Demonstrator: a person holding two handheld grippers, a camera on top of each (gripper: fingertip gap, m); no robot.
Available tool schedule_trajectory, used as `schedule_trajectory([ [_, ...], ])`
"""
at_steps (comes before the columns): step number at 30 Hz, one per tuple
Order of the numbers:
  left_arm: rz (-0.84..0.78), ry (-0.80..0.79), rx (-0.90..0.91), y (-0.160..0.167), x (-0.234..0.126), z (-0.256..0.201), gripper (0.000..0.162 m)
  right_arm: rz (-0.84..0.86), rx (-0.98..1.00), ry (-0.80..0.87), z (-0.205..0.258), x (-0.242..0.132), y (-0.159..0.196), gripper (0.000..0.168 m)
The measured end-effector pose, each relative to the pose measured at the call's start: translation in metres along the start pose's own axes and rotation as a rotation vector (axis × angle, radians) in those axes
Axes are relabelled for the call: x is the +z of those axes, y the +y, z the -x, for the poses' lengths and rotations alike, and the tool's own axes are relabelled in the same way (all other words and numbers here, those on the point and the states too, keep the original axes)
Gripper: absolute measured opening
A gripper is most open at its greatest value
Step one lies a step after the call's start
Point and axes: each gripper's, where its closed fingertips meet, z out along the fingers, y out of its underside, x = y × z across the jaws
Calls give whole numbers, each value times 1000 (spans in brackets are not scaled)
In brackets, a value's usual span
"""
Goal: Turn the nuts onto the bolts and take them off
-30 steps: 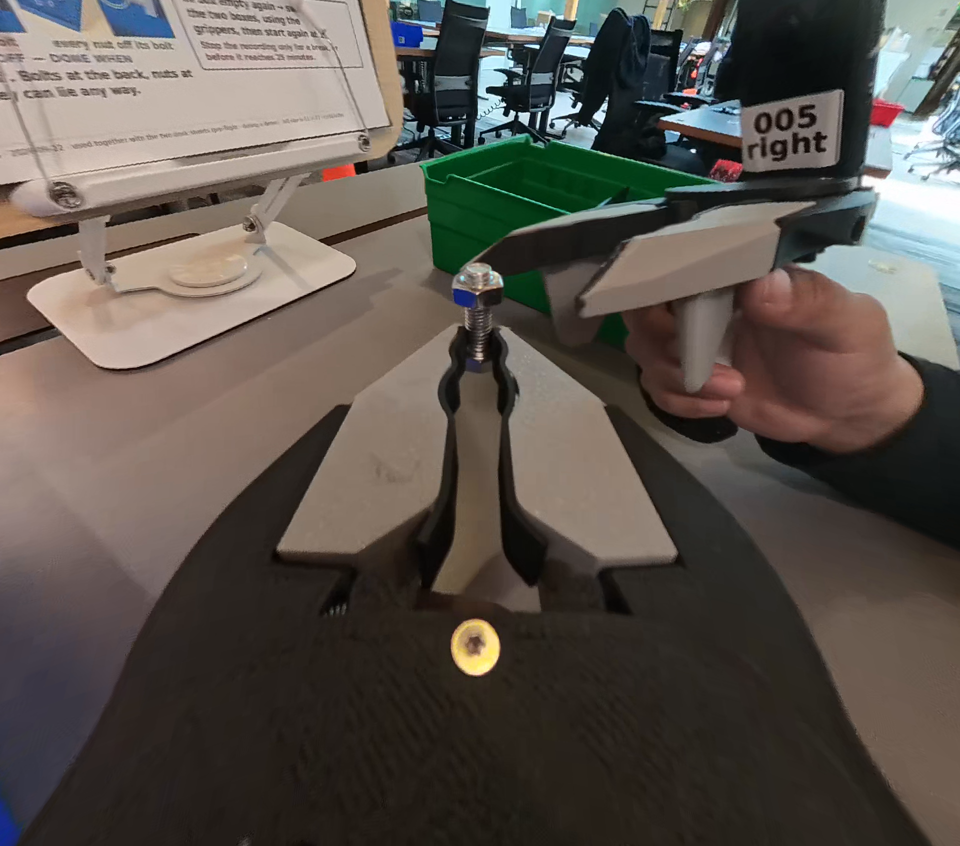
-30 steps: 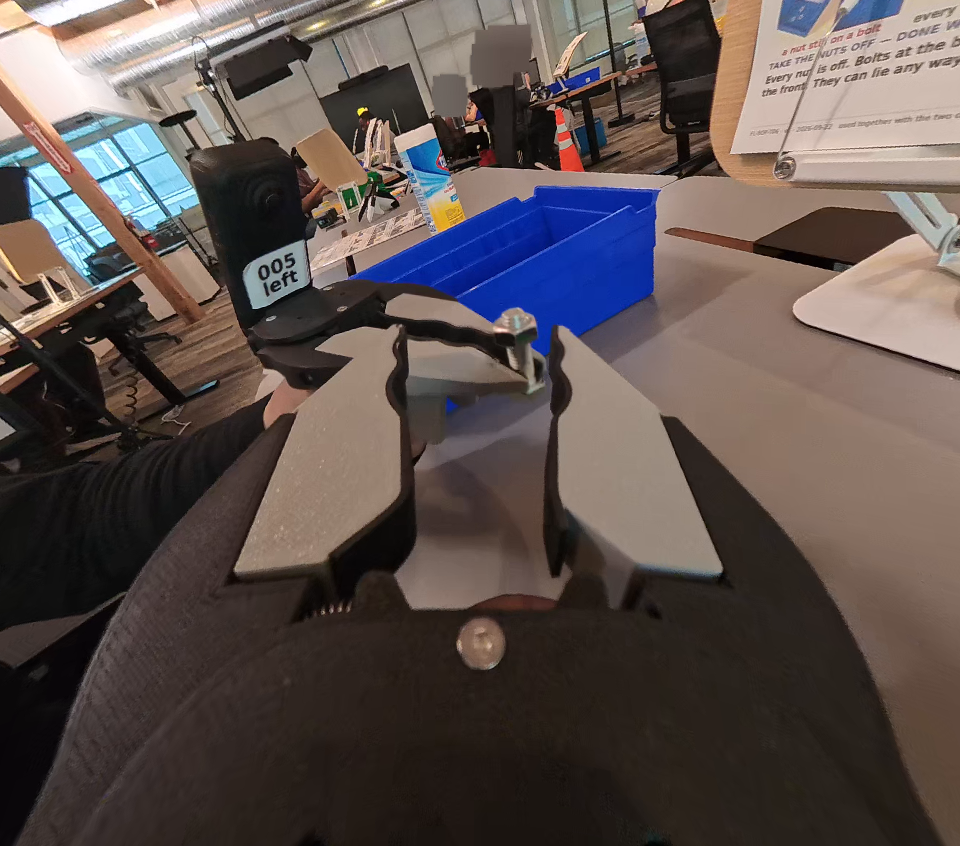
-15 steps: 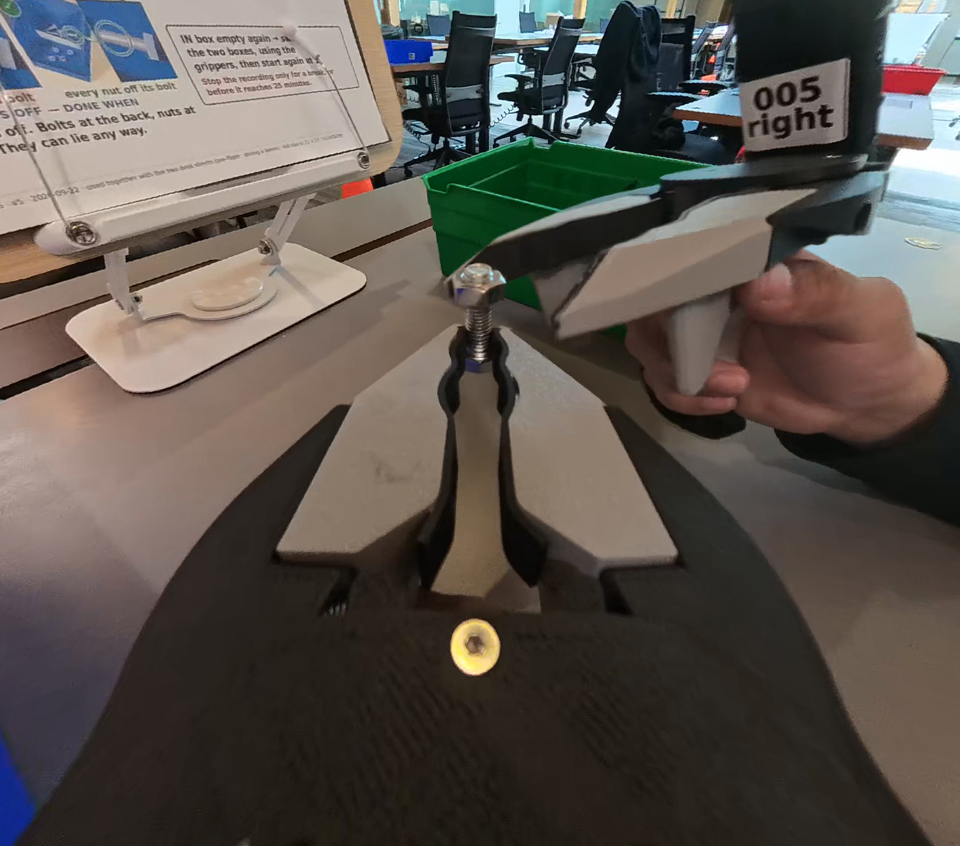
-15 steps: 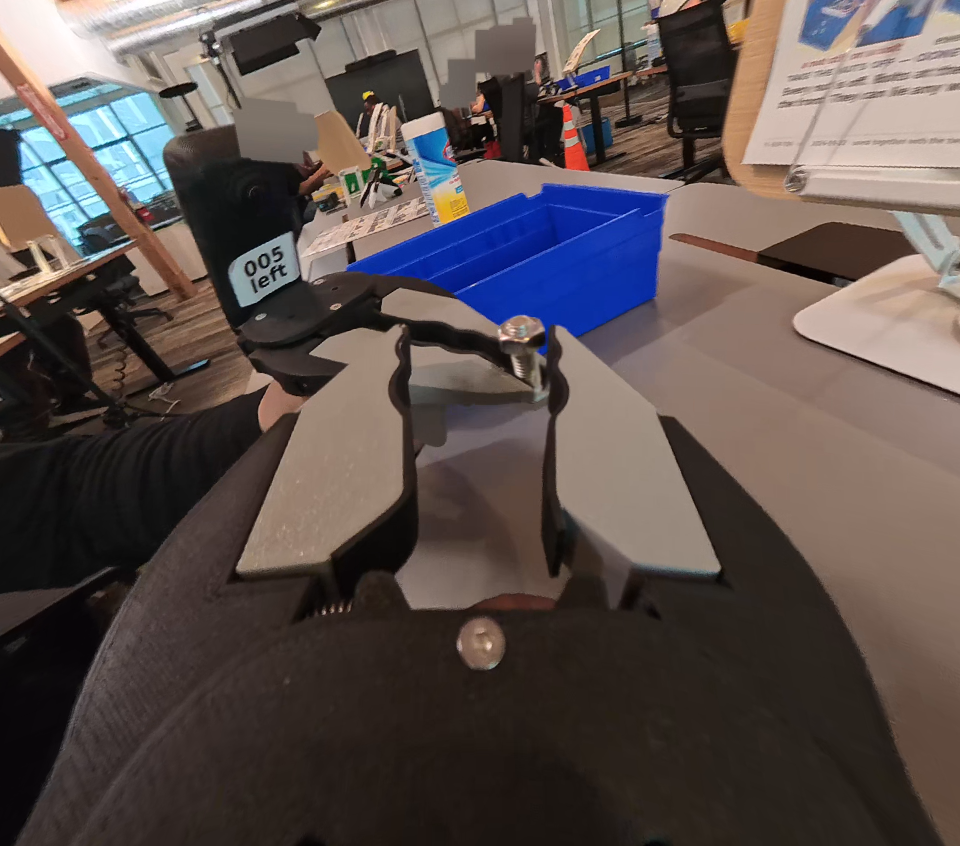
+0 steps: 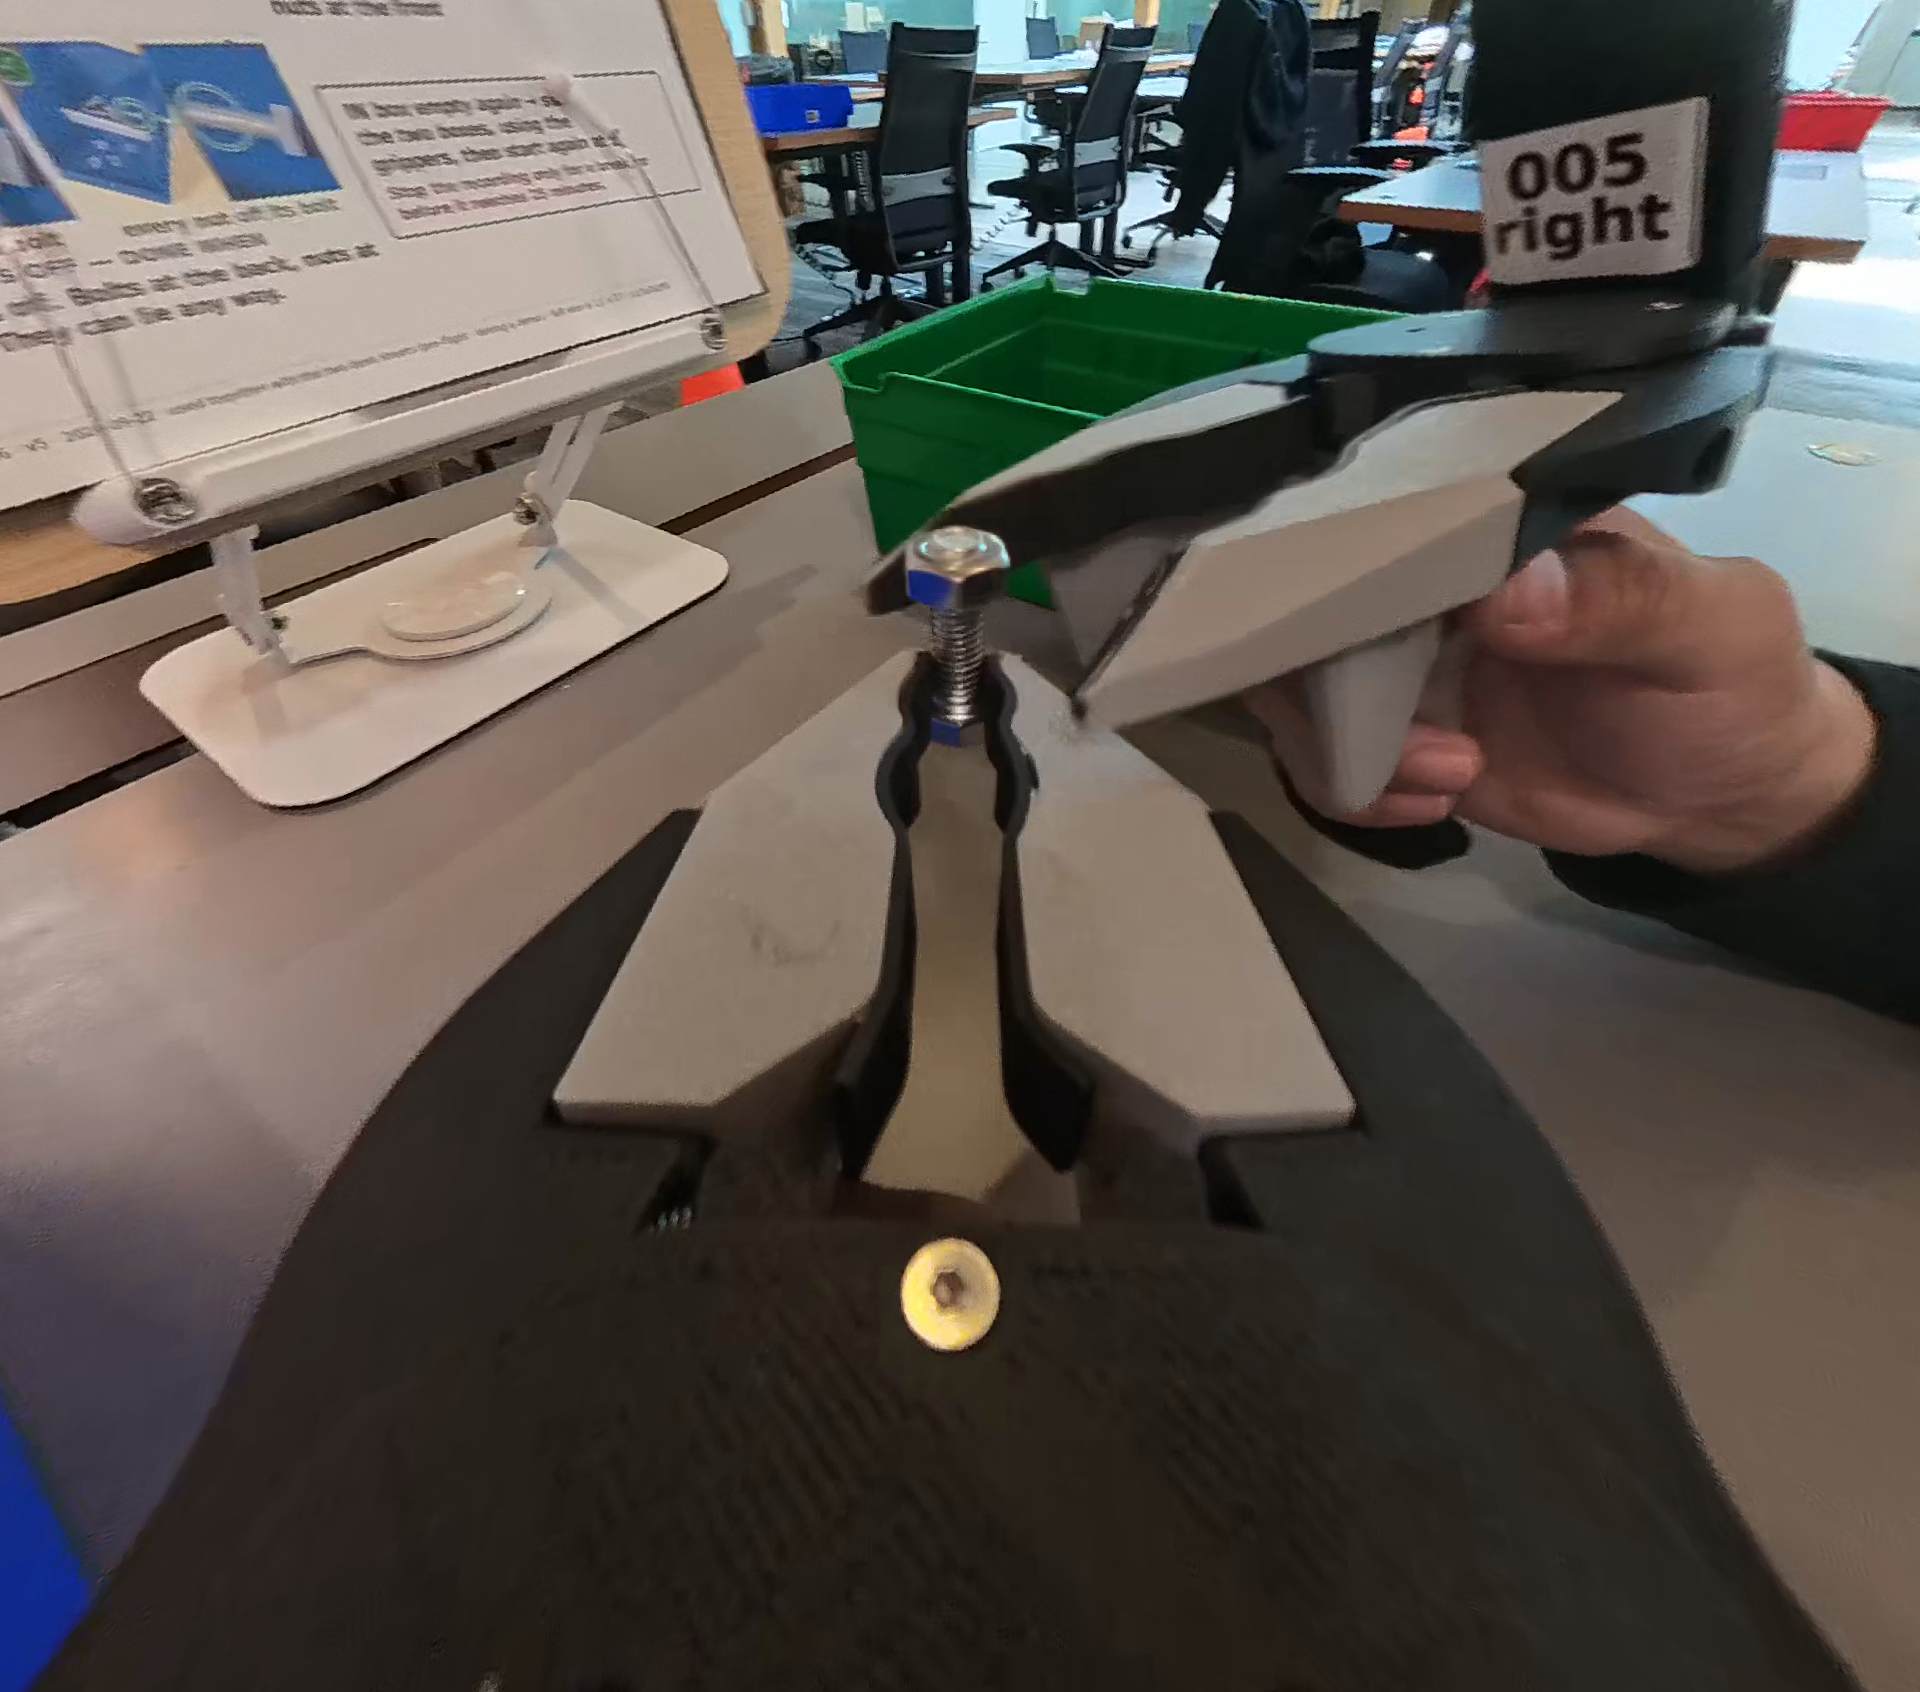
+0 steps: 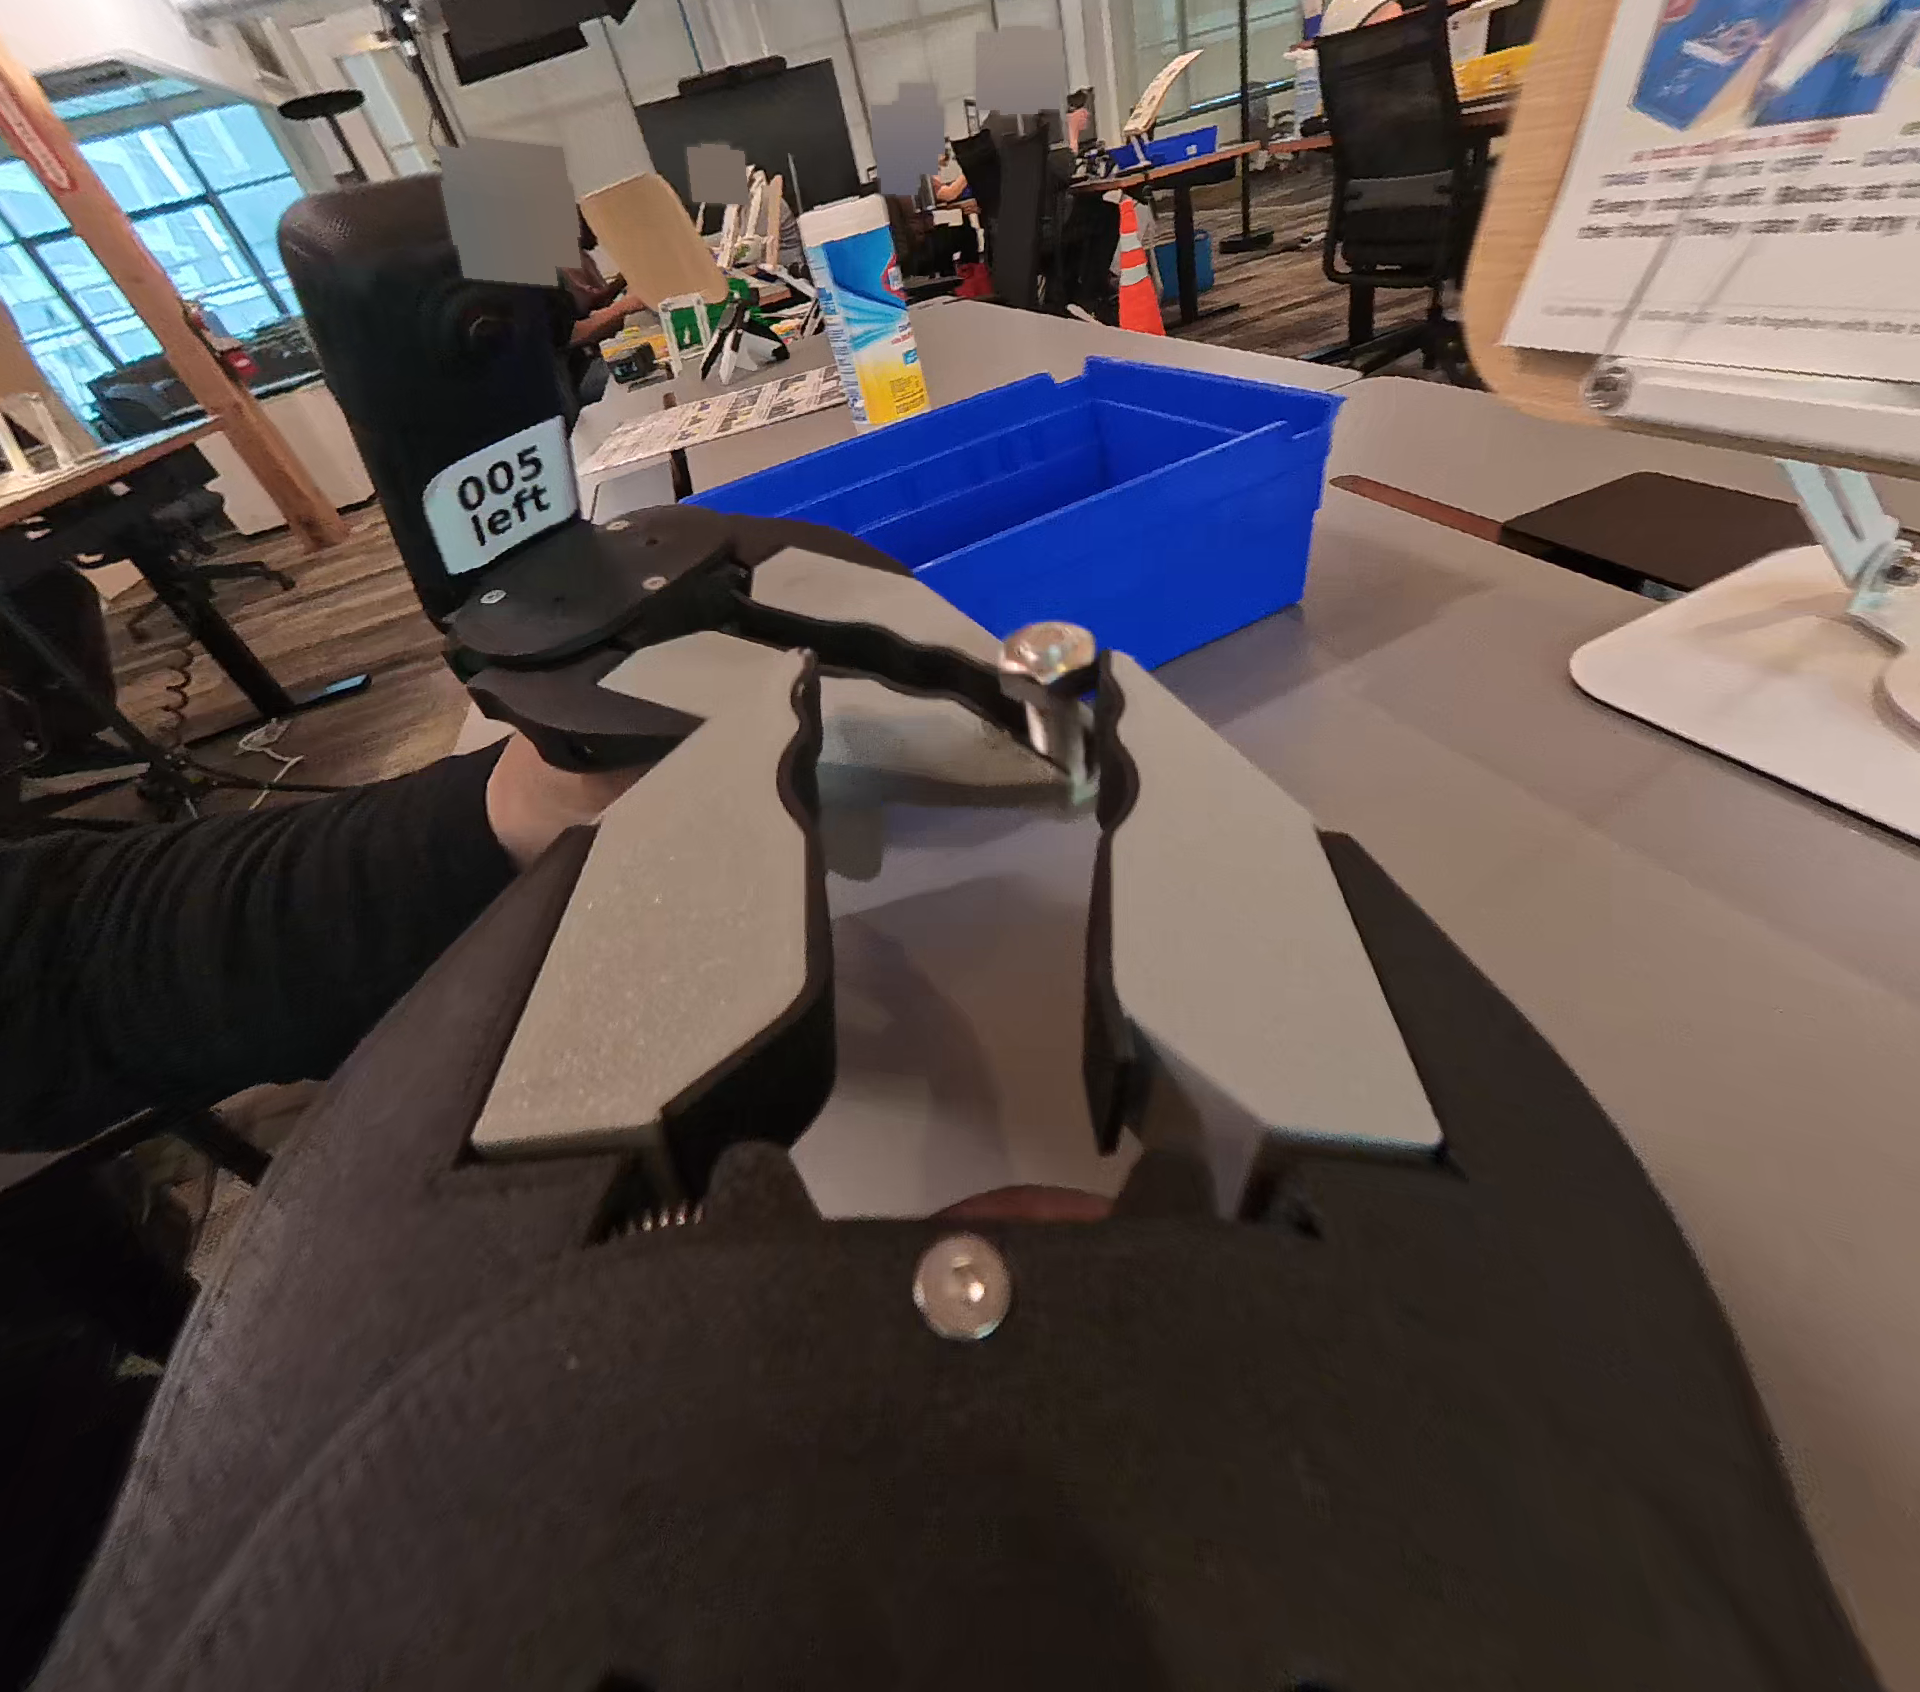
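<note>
Left jaws: left gripper (image 5: 956, 723) clamped on the lower end of the bolt (image 5: 951, 655), holding it upright above the desk (image 5: 312, 894).
Right jaws: right gripper (image 6: 961, 712) spread wide; right-hand fingertip (image 6: 1127, 707) touches the bolt's top, the other stands clear.
Nut: nut (image 5: 956, 572) sits at the bolt's top end.
Bins: green bin (image 5: 1039, 385) behind the bolt; blue bin (image 6: 1091, 499) beyond the left gripper.

Surface: flat grey matte table (image 5: 312, 894) — wide, with a darker seam running across its back part.
Green open plastic bin (image 5: 935, 437): standing on it, far side.
Blue open plastic bin (image 6: 1122, 541): standing on it too.
White flat metal stand base (image 5: 436, 666): resting on the table — it carries a tilted instruction sheet.
</note>
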Motion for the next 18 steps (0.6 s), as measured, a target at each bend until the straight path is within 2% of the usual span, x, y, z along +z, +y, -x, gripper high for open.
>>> schedule_trajectory([
  [3,17,47,52,2,5,-20,6,13,-17,-4,6,8,5,60],
  [6,10,30,74,0,5,-19,6,18,-29,3,5,6,3,56],
  [11,8,-40,36,0,-3,9,6,-26,6,21,-6,-5,-6,50],
  [14,-1,13,5,-1,-2,-1,6,-13,-7,3,-1,-2,-2,47],
  [17,7,106,16,1,4,-27,6,-4,-18,-17,9,7,2,57],
  [18,3,126,3,0,5,-31,6,3,-25,-23,11,9,3,55],
])
